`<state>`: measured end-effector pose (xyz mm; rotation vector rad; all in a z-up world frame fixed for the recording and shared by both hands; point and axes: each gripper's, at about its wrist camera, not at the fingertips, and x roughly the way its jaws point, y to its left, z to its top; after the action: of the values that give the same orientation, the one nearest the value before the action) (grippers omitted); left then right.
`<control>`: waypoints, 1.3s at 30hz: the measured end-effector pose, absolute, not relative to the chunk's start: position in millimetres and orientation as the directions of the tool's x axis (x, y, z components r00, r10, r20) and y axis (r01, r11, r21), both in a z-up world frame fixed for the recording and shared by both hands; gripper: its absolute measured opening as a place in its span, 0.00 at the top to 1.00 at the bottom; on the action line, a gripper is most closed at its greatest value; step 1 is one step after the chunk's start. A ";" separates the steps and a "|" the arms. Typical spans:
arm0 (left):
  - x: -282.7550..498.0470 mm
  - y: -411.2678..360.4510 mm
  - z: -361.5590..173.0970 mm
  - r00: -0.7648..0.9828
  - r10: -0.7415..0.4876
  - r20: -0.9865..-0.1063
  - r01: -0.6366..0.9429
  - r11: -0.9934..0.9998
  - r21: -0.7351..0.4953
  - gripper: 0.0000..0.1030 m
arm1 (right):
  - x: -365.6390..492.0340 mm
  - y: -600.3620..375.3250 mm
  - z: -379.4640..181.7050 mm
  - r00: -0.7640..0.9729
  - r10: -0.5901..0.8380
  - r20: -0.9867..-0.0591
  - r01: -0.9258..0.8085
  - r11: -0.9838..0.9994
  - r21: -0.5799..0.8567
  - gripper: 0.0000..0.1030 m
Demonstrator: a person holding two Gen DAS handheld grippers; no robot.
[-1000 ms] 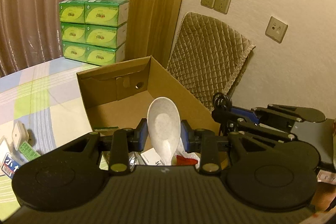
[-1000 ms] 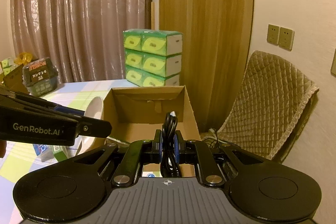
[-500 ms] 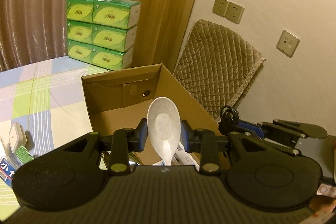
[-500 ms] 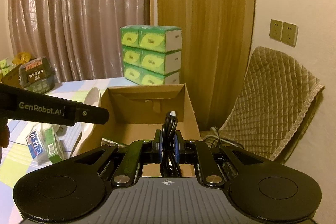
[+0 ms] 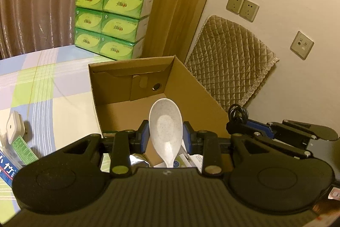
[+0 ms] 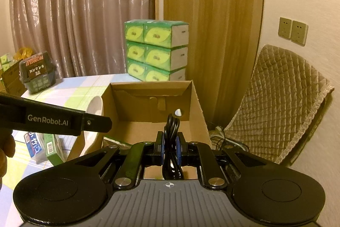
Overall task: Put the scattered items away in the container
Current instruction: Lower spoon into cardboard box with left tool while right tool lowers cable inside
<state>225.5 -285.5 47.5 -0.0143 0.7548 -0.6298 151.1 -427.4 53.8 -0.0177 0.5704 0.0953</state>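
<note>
Box [image 5: 191, 95] on the checked tablecloth [image 5: 42, 86], open top, long axis running 6 to 12 in both wrist views, far wall at 12. Floor bare toward the far end; a few packets just visible at the near end, under the left gripper.

Left gripper [image 5: 165, 139] over the near end of the box, angled down into it. Clamped on a white spoon [image 5: 165, 127], bowl up toward 12, handle down toward 6 between the pads. Spoon's long axis in line with the box's.

Right gripper [image 6: 170, 148] at 3 from the left one, above the box's right wall. Pinched nearly to nothing on a coiled black cable [image 6: 172, 127], loop standing up at 12.

Judged: both loads already within or at the rim, box floor below and ahead at 12. Left nearer the middle; right likely needs a nudge toward 9 to clear the wall before letting go.

Loose packets [image 6: 42, 146] on the cloth at 9 of the box, outside it.
</note>
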 end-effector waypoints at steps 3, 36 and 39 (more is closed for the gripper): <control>225.7 -285.1 46.7 0.565 -0.529 -0.633 0.524 0.823 -0.221 0.73 | 154.4 -425.7 53.0 0.836 0.087 -0.541 -0.097 0.995 0.009 0.93; 218.9 -261.3 31.2 0.573 -0.488 -0.658 0.484 0.850 -0.209 0.68 | 162.6 -416.6 50.9 0.835 0.094 -0.543 -0.104 0.994 0.012 0.82; 218.0 -259.6 31.9 0.573 -0.489 -0.658 0.485 0.849 -0.209 0.68 | 161.4 -416.1 51.3 0.836 0.106 -0.538 -0.114 0.993 0.018 0.39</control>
<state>218.0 -259.6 31.9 -0.0060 0.7730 -0.5712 161.4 -416.1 51.3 -0.0150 0.5685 0.1165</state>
